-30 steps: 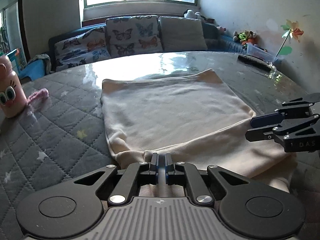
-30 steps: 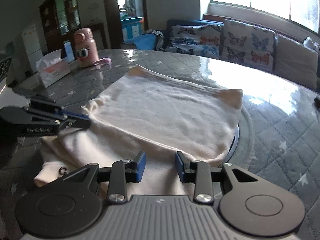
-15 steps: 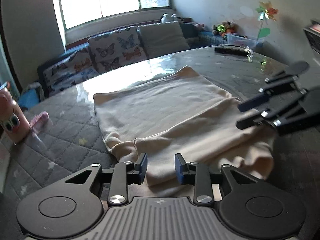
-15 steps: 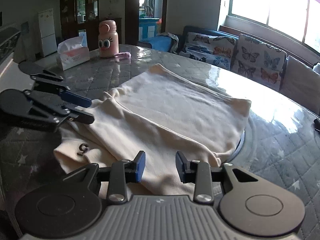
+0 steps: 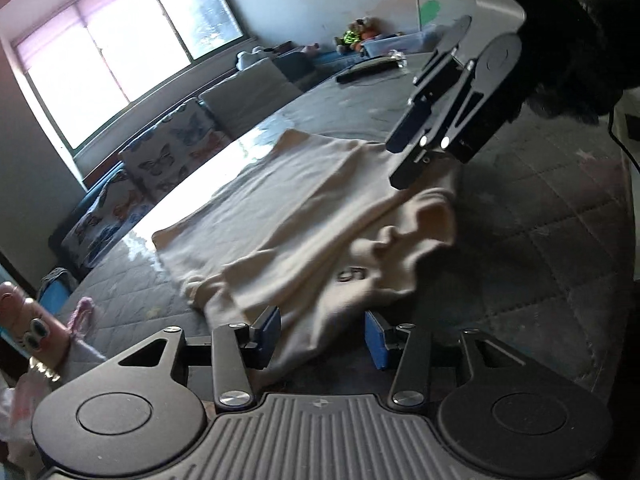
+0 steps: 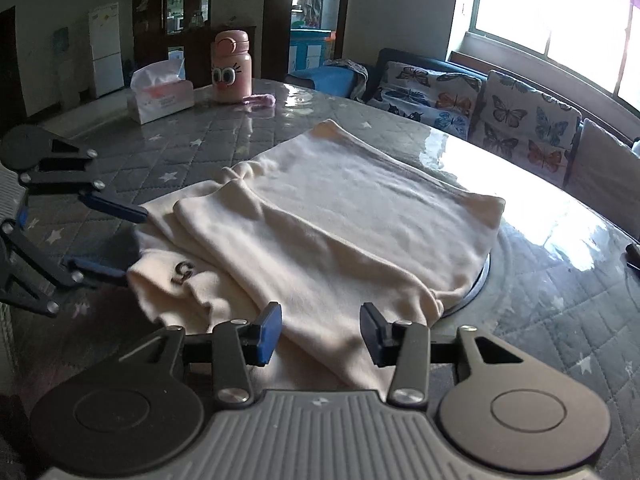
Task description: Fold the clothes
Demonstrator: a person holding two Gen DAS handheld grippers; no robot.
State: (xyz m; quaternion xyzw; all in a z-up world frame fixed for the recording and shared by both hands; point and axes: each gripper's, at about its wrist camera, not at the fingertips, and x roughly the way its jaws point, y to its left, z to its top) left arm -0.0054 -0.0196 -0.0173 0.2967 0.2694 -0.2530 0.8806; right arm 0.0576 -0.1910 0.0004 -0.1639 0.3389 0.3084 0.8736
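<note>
A cream garment (image 5: 296, 216) lies partly folded on the round table, one layer lapped over another, with a small dark "5" mark (image 5: 352, 274) on its lower layer. It also shows in the right wrist view (image 6: 352, 216). My left gripper (image 5: 322, 338) is open and empty, held above the garment's near edge. My right gripper (image 6: 320, 334) is open and empty over the other near edge. Each gripper appears in the other's view, the right one (image 5: 416, 152) and the left one (image 6: 112, 240), both with jaws apart.
A pink cartoon bottle (image 6: 233, 66), a tissue box (image 6: 160, 94) and a small pink item (image 6: 260, 99) stand at the table's far side. A dark remote (image 5: 366, 69) lies near the far edge. A sofa with butterfly cushions (image 6: 480, 100) sits behind the quilted table (image 6: 560, 304).
My left gripper let go of the garment's edge, opened wide and lifted, tilting. My right gripper stayed open and rose away. The folded layer now rests loosely on the garment.
</note>
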